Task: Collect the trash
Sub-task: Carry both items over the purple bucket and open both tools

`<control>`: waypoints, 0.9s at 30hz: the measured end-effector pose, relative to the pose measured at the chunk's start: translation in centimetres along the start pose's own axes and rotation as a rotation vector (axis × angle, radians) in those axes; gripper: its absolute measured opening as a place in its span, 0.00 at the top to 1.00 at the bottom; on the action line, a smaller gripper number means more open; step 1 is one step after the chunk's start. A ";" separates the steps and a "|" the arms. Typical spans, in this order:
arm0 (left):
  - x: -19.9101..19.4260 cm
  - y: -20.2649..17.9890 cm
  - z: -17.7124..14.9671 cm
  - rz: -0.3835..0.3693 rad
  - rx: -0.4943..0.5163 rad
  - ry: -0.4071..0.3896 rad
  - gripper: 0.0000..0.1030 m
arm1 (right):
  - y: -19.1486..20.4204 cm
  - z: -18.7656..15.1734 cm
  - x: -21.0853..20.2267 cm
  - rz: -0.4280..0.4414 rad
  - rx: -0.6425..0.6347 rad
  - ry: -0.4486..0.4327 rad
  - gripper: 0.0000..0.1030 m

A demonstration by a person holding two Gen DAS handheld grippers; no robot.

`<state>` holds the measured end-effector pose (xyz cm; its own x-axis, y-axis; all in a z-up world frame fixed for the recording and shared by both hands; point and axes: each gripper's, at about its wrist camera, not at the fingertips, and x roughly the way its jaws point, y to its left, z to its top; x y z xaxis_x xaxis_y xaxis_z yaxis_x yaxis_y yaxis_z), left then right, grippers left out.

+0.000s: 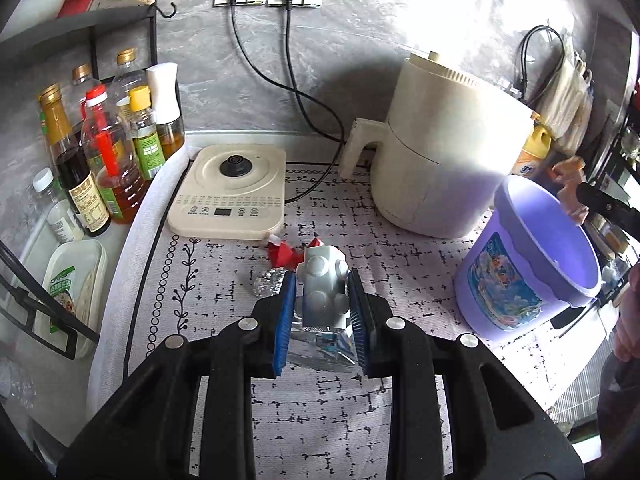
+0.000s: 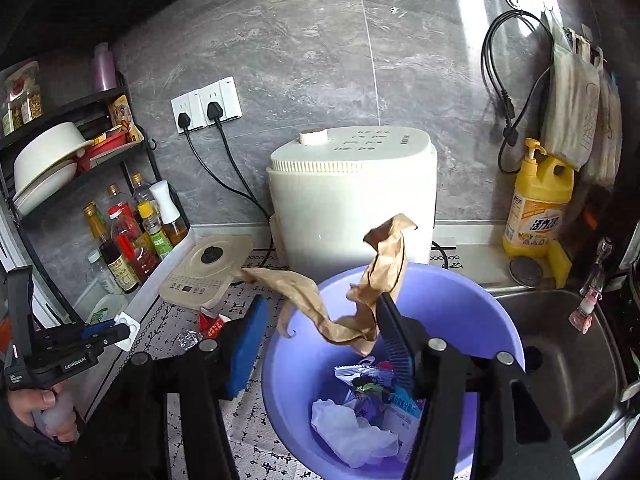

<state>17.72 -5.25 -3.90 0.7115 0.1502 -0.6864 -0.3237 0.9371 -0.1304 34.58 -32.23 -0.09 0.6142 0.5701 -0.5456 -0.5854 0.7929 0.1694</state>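
Right gripper point(image 2: 320, 336) sits jaws spread over the bucket point(image 2: 496, 312), brown paper point(image 2: 384, 272) draped loose on its right finger above the rim, so it should fall in onto the wrappers point(image 2: 372, 412) already there. Left gripper point(image 1: 324, 312) pinches a white blister pack point(image 1: 323, 280), long axis upright between the pads; bucket lies to its right, near the table's sink edge, air fryer point(image 1: 448, 152) behind. Red scrap point(image 1: 285, 253) and foil ball point(image 1: 269, 283) remain mid-table by the kettle base point(image 1: 232, 192), nearer the left hand.
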 end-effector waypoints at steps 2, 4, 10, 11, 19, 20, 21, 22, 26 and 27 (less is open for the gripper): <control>-0.2 -1.4 0.4 -0.020 0.031 -0.009 0.75 | -1.2 -0.4 -0.5 -0.005 0.024 -0.002 0.43; -0.3 -2.9 1.2 -0.041 0.061 -0.021 0.75 | -2.6 -0.7 -1.2 -0.021 0.055 -0.011 0.40; -0.6 -7.7 3.5 -0.139 0.128 -0.085 0.75 | -6.5 -1.7 -3.8 -0.081 0.112 -0.029 0.33; -0.6 -8.5 3.7 -0.160 0.133 -0.091 0.75 | -7.2 -1.9 -4.2 -0.095 0.122 -0.027 0.33; 0.5 -15.3 4.7 -0.255 0.256 -0.086 0.75 | -12.6 -4.6 -8.1 -0.185 0.237 -0.051 0.33; 0.7 -16.0 4.8 -0.268 0.260 -0.084 0.75 | -12.9 -5.0 -8.4 -0.192 0.244 -0.048 0.33; 0.9 -16.6 5.0 -0.279 0.265 -0.082 0.75 | -13.2 -5.3 -8.7 -0.199 0.244 -0.043 0.33; 1.1 -17.2 5.1 -0.289 0.270 -0.080 0.75 | -13.4 -5.6 -9.0 -0.208 0.243 -0.039 0.33; 1.6 -19.5 5.3 -0.329 0.299 -0.077 0.74 | -14.3 -6.6 -9.9 -0.227 0.276 -0.036 0.33; 1.6 -19.9 5.3 -0.338 0.309 -0.078 0.74 | -14.4 -6.9 -10.0 -0.231 0.281 -0.035 0.33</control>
<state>28.63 -22.00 1.38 0.7940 -0.1673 -0.5844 0.1267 0.9858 -0.1102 33.25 -50.87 -2.69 0.7338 0.3720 -0.5685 -0.2634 0.9271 0.2668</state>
